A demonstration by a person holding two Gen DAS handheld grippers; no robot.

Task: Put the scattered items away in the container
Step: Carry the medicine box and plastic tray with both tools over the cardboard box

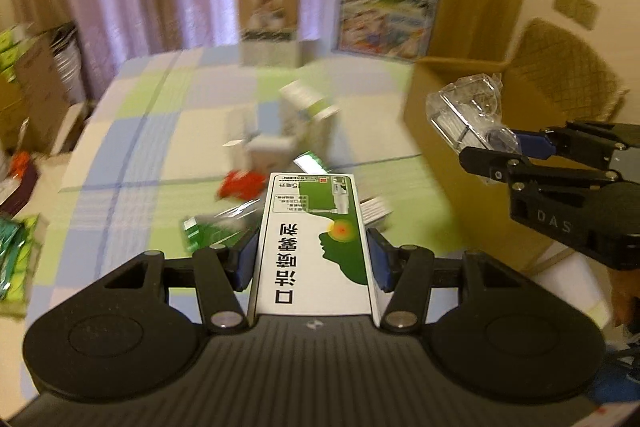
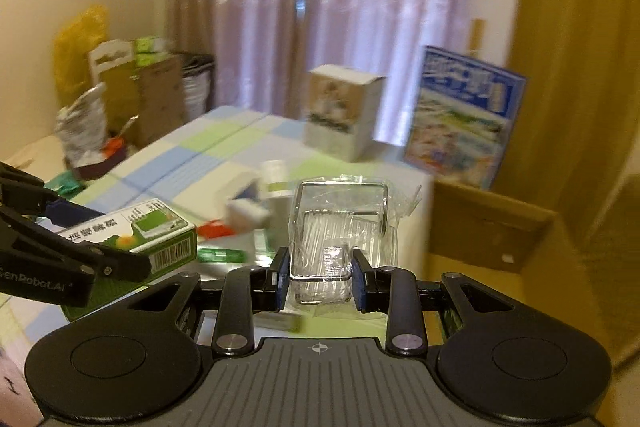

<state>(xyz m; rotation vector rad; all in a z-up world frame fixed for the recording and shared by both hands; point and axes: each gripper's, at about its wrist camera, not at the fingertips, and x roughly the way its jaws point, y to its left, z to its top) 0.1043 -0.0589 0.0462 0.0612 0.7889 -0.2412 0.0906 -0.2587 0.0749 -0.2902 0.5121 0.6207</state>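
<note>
Currently left gripper (image 1: 312,259) fingers clamp the green-white medicine carton (image 1: 314,239) across its narrow sides: light, stiff cardboard, could dent if squeezed harder. Right gripper (image 2: 320,277) fingers sit narrow on the wire rack in clear wrap (image 2: 340,227): light, rigid wire, slippery film, so grip the wire. Both held above the counter (image 1: 160,115); more scattered boxes beyond. Cardboard container (image 2: 492,227) sits far right.

Cardboard box (image 2: 492,227) mouth unobstructed; scattered items (image 1: 276,147) crowd checked cloth (image 1: 160,107).
</note>
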